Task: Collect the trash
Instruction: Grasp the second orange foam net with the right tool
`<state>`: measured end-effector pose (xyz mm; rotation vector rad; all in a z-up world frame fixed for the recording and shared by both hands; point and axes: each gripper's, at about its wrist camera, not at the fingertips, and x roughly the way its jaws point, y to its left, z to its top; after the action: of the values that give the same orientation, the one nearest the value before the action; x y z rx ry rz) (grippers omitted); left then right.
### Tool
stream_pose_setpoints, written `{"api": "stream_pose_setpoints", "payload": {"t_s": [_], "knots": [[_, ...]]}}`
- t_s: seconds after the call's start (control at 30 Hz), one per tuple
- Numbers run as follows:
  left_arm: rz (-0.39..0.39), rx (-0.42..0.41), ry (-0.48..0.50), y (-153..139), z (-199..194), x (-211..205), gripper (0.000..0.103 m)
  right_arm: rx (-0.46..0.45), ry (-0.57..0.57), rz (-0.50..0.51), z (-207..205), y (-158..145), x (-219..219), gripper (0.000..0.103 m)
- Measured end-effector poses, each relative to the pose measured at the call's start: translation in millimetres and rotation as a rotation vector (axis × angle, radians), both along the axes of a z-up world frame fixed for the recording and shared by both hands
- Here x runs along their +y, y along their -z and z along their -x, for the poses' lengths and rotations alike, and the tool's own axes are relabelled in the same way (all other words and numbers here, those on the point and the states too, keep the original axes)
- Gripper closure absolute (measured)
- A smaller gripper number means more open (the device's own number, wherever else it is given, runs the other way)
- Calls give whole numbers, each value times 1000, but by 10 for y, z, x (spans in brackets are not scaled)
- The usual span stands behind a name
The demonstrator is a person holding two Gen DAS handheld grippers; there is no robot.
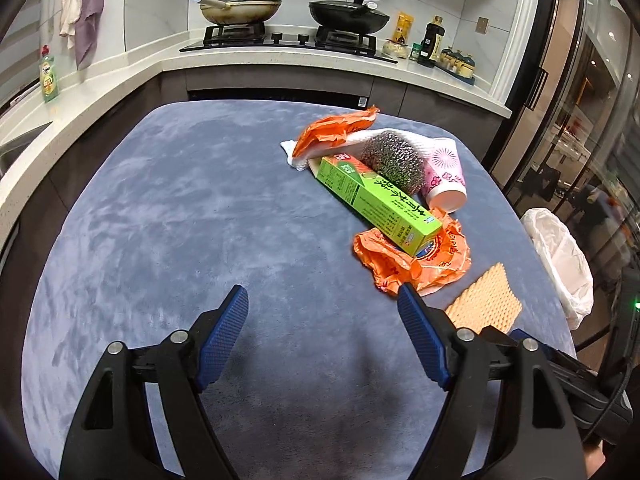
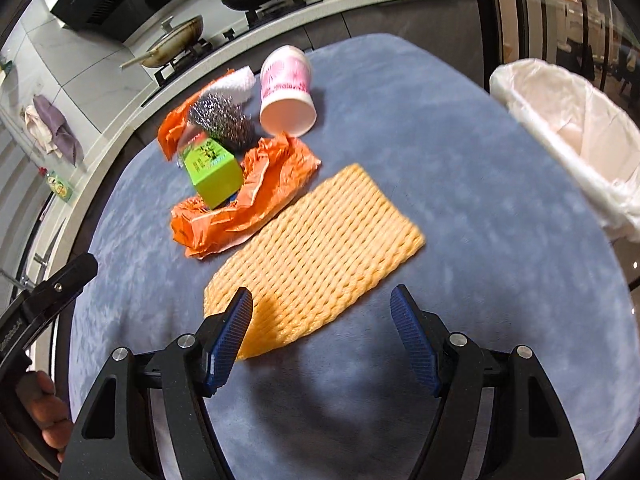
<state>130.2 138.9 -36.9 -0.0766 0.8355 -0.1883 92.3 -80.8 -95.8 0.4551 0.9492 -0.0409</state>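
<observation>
Trash lies in a heap on the blue-grey table cloth [image 1: 168,208]: a green carton [image 1: 376,200] across an orange plastic bag [image 1: 412,264], a steel scourer [image 1: 394,160], a pink paper cup [image 1: 446,176] on its side, a white cloth [image 1: 400,136] and a second orange bag [image 1: 336,128]. An orange foam net [image 2: 316,256] lies flat nearest me. My right gripper [image 2: 322,300] hangs open over the net's near end, its left fingertip [image 2: 240,308] above the net's corner. My left gripper [image 1: 322,296] is open over bare cloth, short of the lower orange bag.
A bin lined with a white bag [image 2: 576,136] stands off the table's right edge. Behind the table runs a counter [image 1: 280,60] with a hob, two pans [image 1: 240,8] and bottles. A hand [image 2: 48,420] holds the left gripper's body at the right wrist view's lower left.
</observation>
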Motion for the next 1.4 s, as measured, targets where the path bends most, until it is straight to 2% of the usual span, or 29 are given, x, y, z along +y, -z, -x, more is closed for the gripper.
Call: {"api": "stream_pose_setpoints", "payload": {"t_s": [0.13,0.23,0.3,0.43,0.47,0.5,0.8,0.87,1.07,1.27,1.4], "knots": [[10,-1,4,21,-13,1,25,-6,8,11,-71,27,21,35],[12,4,11,40,-39,-21,25,-5,20,31,-126,28,26,45],[11,7,18,50,-57,-51,25,-4,26,44,-162,18,22,64],[5,15,37,92,-94,-141,25,-12,24,38,-201,9,-4,82],[4,21,45,104,-107,-176,25,-15,25,43,-197,0,-7,90],[4,24,51,114,-117,-202,25,-19,26,51,-192,-16,-12,92],[21,36,89,120,-264,-472,23,-95,90,85,-85,-289,-272,94],[24,28,87,93,-303,-526,20,-103,100,100,-71,-325,-330,94],[40,16,72,5,-496,-694,18,-117,122,91,-80,-363,-455,94],[68,17,33,-63,-780,-628,18,-137,133,75,-83,-408,-534,94],[83,36,2,-18,-832,-550,18,-147,154,62,-102,-417,-617,94]]}}
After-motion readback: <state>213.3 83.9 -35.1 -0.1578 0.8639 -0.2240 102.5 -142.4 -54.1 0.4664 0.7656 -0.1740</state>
